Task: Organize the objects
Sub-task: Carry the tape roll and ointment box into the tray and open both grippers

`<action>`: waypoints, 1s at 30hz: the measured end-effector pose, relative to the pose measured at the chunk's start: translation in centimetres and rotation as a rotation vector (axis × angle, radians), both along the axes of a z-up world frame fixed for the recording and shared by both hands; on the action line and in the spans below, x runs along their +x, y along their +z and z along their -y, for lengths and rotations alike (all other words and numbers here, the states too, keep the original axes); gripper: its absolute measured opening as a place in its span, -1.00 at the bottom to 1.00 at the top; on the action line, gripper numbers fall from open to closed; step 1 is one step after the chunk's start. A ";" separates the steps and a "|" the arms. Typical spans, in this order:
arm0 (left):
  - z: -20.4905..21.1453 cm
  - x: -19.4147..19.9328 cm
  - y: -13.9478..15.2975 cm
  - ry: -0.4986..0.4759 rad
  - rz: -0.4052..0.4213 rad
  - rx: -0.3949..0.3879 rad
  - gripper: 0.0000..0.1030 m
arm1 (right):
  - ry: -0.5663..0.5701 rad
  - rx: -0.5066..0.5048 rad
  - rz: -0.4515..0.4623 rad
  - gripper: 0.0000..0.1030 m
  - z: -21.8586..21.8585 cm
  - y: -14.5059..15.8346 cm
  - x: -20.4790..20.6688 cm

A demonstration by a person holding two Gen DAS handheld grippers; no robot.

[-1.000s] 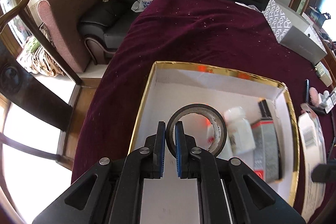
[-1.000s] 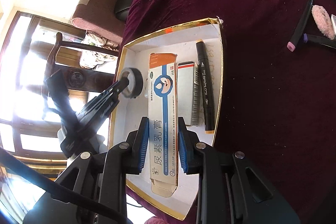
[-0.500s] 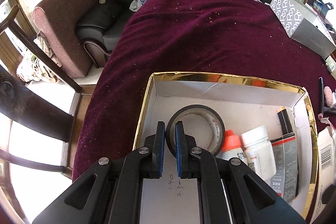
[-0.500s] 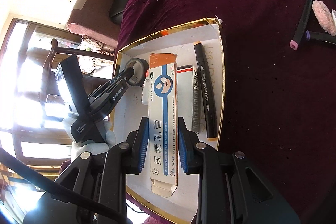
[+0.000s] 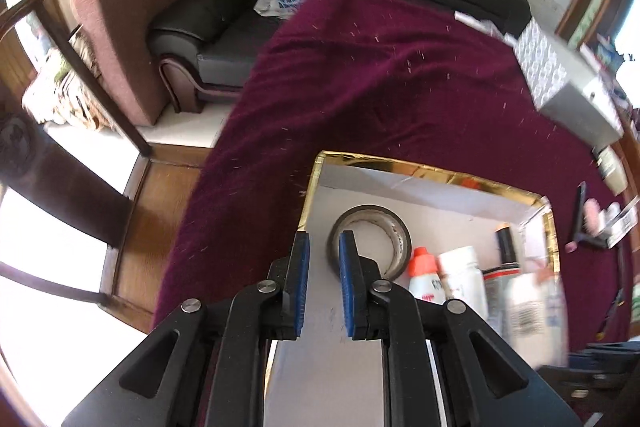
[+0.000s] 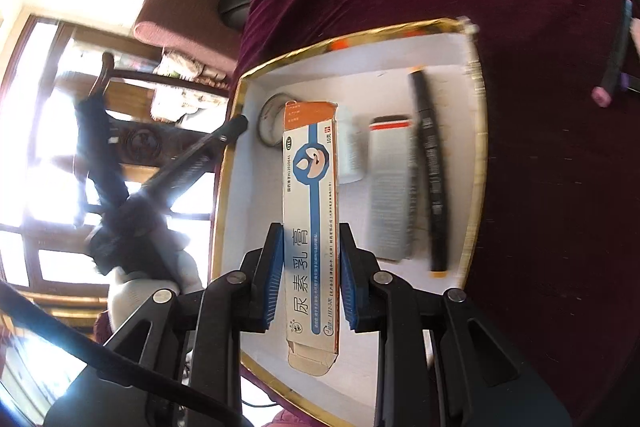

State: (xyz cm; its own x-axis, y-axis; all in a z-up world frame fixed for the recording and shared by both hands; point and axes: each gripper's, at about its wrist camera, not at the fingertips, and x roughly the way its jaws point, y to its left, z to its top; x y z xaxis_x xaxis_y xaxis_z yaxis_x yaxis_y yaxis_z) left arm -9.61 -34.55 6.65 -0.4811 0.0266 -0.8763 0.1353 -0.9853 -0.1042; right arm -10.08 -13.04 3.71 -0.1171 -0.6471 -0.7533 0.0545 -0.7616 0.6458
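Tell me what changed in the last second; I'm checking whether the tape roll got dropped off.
The left gripper has let go of the tape roll: its jaws are opening with nothing between them, and it has pulled back. The roll now lies in the gold-rimmed box. The right gripper stays clamped on the ointment carton over the box; bottles, marker and comb lie as before.

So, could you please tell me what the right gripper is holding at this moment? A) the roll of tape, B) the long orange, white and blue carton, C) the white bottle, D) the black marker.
B: in the right wrist view the right gripper has its blue pads pressed on both sides of the long carton, held over the gold-rimmed box.
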 end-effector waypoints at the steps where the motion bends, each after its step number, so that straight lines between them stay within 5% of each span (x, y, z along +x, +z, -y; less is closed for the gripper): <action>1: 0.5 0.4 0.4 0.014 -0.005 0.014 -0.76 | 0.023 -0.004 0.004 -0.54 0.9 -0.2 -0.1; 7: 3.8 4.2 1.9 0.109 -0.025 0.072 -0.75 | 0.104 -0.046 0.054 -0.54 5.3 -1.7 -0.9; 23: 5.9 8.5 1.2 0.177 0.014 0.007 -0.64 | 0.133 0.027 0.104 -0.50 11.3 -5.4 -2.0; 26: 5.8 8.7 1.6 0.181 0.004 -0.030 -0.35 | 0.130 0.036 0.104 -0.25 11.4 -5.4 -2.0; 30: 5.2 8.8 2.2 0.163 -0.004 -0.087 -0.35 | 0.124 0.044 0.084 -0.05 10.6 -4.8 -1.9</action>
State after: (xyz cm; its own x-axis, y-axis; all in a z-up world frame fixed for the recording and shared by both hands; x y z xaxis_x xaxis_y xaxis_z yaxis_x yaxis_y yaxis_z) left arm -0.83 -39.75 8.82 -0.4763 -0.1279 -0.8699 0.2938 -0.9556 -0.0204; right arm -11.96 -23.66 -1.08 0.0264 -0.6190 -0.7850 0.0969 -0.7800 0.6183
